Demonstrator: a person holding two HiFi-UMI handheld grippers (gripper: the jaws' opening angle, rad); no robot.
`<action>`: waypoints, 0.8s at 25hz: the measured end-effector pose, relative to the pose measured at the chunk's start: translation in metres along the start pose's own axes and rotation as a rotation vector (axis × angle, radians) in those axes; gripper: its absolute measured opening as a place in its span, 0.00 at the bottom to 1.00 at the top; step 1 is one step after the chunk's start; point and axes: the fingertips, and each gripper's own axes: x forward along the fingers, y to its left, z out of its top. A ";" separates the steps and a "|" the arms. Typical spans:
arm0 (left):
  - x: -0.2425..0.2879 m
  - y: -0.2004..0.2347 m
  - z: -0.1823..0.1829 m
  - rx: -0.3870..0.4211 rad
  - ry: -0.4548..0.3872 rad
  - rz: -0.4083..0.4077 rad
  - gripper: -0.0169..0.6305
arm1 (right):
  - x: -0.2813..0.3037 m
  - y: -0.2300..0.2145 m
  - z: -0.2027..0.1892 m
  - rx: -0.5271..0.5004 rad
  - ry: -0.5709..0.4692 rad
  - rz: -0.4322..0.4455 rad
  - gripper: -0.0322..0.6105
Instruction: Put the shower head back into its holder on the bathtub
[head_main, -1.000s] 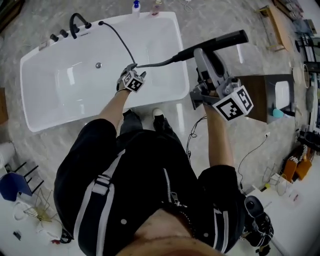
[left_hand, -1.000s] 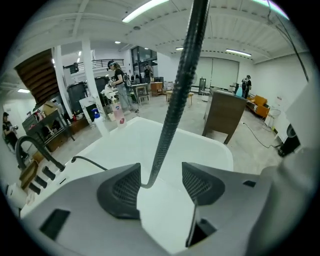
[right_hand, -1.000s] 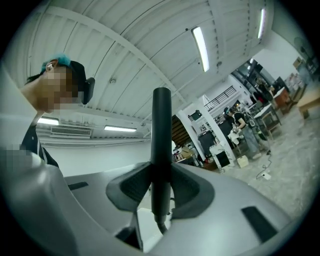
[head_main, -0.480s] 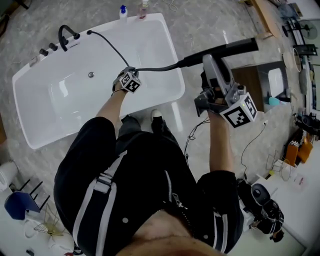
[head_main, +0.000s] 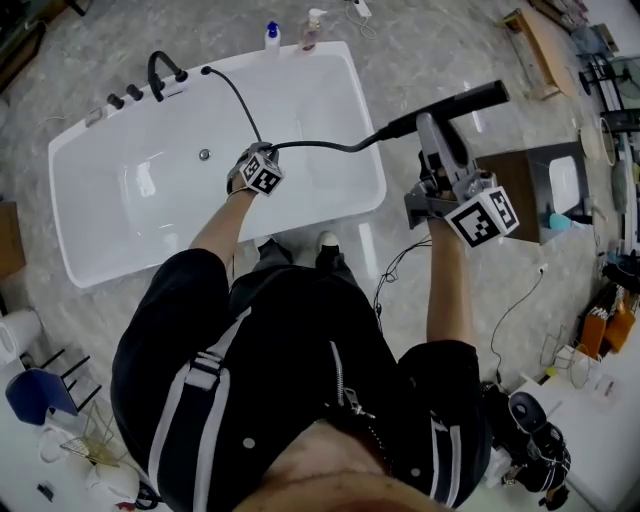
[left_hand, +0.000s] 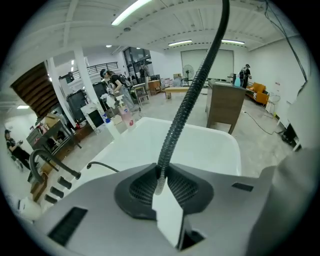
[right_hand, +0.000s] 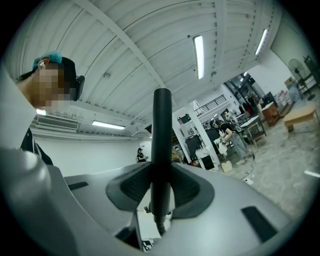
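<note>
— What place is this?
— A grey floor (head_main: 450, 40) with a white bathtub (head_main: 120, 245) standing on it.
— And the grippers?
— The left gripper (head_main: 268, 152) has just been closing its jaws; they now pinch the hose (head_main: 320, 146) above the tub. The right gripper (head_main: 432, 128) is clamped on the shower head (head_main: 465, 98), which is outside the tub, well apart from the faucet (head_main: 158, 68).

Left gripper (head_main: 258, 152) over the front rim of the bathtub (head_main: 90, 250) — its jaws, wide apart a second ago, have just been closing. They now pinch the corrugated hose (left_hand: 186, 107) between their pads — no gap left.
</note>
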 end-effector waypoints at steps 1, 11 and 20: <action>-0.007 0.007 0.000 -0.016 -0.009 0.012 0.14 | 0.001 -0.002 -0.005 -0.007 0.015 0.000 0.25; -0.105 0.098 0.038 -0.059 -0.215 0.192 0.14 | 0.035 0.001 -0.075 -0.083 0.158 0.024 0.25; -0.199 0.175 0.099 0.024 -0.393 0.336 0.14 | 0.068 0.015 -0.133 -0.170 0.267 0.002 0.25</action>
